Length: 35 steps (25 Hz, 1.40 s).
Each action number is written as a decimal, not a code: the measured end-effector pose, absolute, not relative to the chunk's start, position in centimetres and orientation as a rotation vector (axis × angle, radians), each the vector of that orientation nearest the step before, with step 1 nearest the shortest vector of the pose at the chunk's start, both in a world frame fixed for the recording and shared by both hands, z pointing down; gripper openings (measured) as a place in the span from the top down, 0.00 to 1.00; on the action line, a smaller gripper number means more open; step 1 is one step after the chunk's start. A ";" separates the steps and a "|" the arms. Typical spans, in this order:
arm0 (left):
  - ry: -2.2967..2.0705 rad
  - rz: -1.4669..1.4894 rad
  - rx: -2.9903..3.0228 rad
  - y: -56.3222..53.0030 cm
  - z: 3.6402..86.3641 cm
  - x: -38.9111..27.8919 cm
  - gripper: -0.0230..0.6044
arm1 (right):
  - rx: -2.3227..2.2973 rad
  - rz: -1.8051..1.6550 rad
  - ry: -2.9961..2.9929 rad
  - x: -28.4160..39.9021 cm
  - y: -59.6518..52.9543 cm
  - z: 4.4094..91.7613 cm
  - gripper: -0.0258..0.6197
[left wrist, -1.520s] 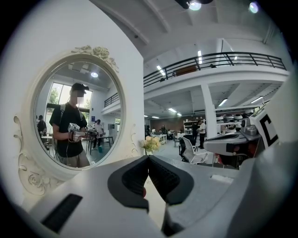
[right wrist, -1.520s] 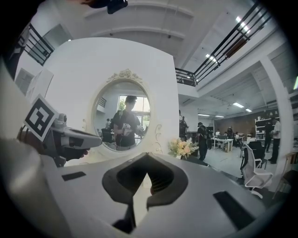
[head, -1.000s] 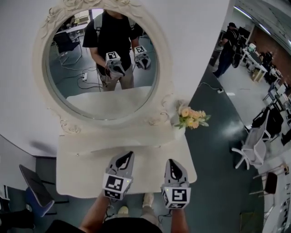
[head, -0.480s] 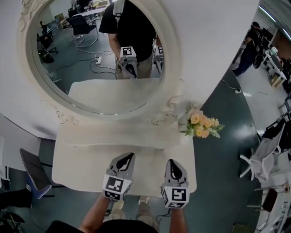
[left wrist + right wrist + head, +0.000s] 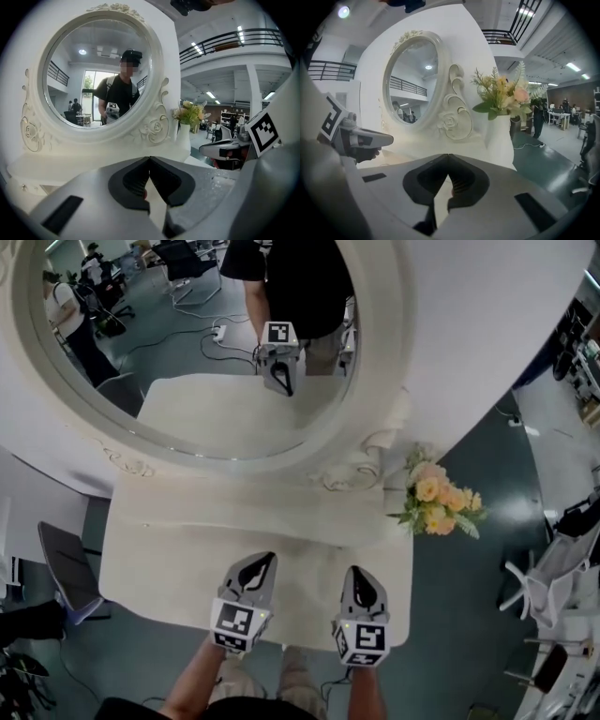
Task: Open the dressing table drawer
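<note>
The white dressing table (image 5: 159, 559) stands under me, its top seen from above; no drawer front shows in the head view. My left gripper (image 5: 265, 561) hovers over the table's front edge, jaws shut with nothing in them. My right gripper (image 5: 360, 574) is beside it to the right, also shut and empty. In the left gripper view, the left gripper (image 5: 149, 160) points at the raised shelf below the mirror (image 5: 96, 75). The right gripper (image 5: 448, 165) faces the carved mirror frame (image 5: 452, 117) and the flowers (image 5: 504, 96).
An oval mirror (image 5: 187, 343) with an ornate frame rises at the back and reflects the person and the grippers. A vase of flowers (image 5: 436, 502) stands at the table's back right corner. A dark chair (image 5: 66, 568) sits left of the table, with white chairs (image 5: 553, 587) at far right.
The table and mirror have grown larger in the head view as both grippers sank toward the table's front edge. Both stay shut and side by side.
</note>
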<state>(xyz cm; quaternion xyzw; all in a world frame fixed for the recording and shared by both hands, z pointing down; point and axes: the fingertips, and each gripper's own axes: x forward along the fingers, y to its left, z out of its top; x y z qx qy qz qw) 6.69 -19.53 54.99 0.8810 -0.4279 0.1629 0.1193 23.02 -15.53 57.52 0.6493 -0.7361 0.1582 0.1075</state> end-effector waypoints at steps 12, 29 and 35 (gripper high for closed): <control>-1.301 0.519 2.515 -21.2 58.9 6.3 0.96 | 1.858 0.538 -2.113 23.6 -18.2 63.1 0.96; -1.322 0.549 2.458 -21.4 61.2 5.8 0.96 | 1.801 0.636 -2.047 23.4 -20.7 69.0 0.71; -1.328 0.551 2.442 -21.7 61.7 5.4 0.96 | 1.786 0.644 -2.039 22.9 -21.3 69.6 0.72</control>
